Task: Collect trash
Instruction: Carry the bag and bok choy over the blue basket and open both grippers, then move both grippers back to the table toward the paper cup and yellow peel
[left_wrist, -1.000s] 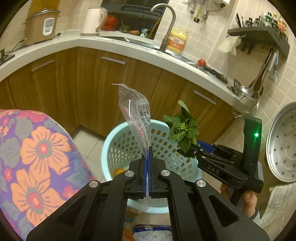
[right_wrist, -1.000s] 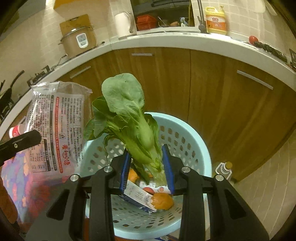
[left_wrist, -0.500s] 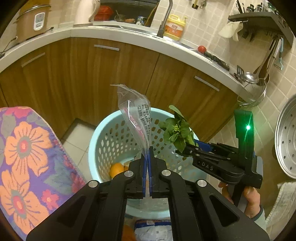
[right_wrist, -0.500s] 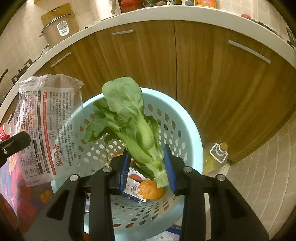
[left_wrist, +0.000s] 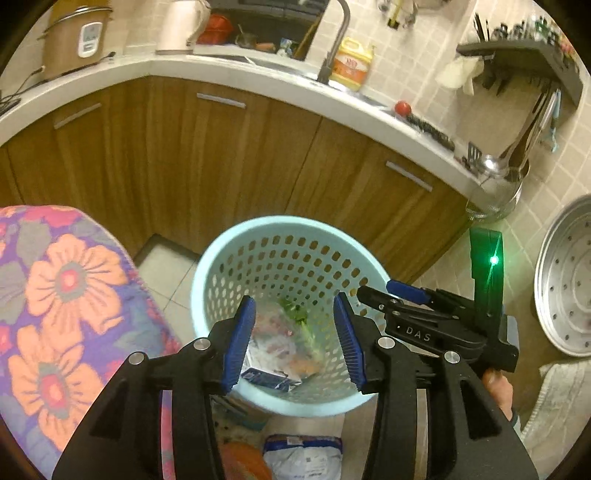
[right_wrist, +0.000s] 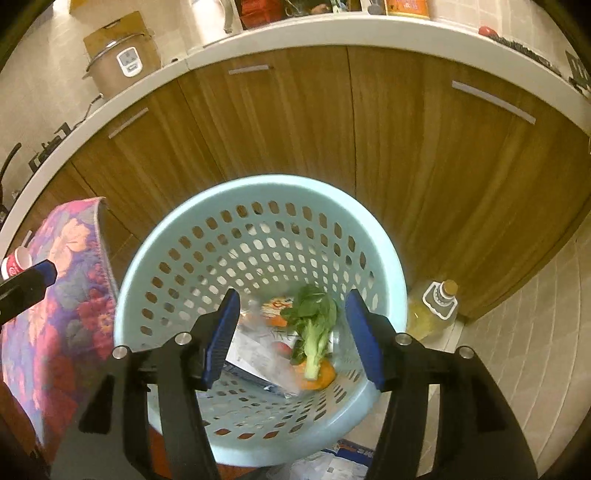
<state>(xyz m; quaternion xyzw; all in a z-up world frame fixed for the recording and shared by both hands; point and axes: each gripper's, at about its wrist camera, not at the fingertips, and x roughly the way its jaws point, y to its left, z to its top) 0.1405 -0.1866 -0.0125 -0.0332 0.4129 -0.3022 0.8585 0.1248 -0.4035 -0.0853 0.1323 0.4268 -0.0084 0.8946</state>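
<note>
Our left gripper (left_wrist: 293, 341) and right gripper (right_wrist: 295, 338) have just spread their jaws, nothing between them. The leafy green (right_wrist: 314, 325) and plastic wrapper (right_wrist: 255, 350) lie inside the blue basket (right_wrist: 177, 225) below us.

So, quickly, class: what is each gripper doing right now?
Left gripper: jaws just opened, holding nothing.
Right gripper: jaws just opened, holding nothing.

Veg (right_wrist: 312, 332) & bag (right_wrist: 255, 354) in basket (right_wrist: 258, 192), cabinets (right_wrist: 295, 122) behind, bottle (right_wrist: 434, 310) right.
</note>
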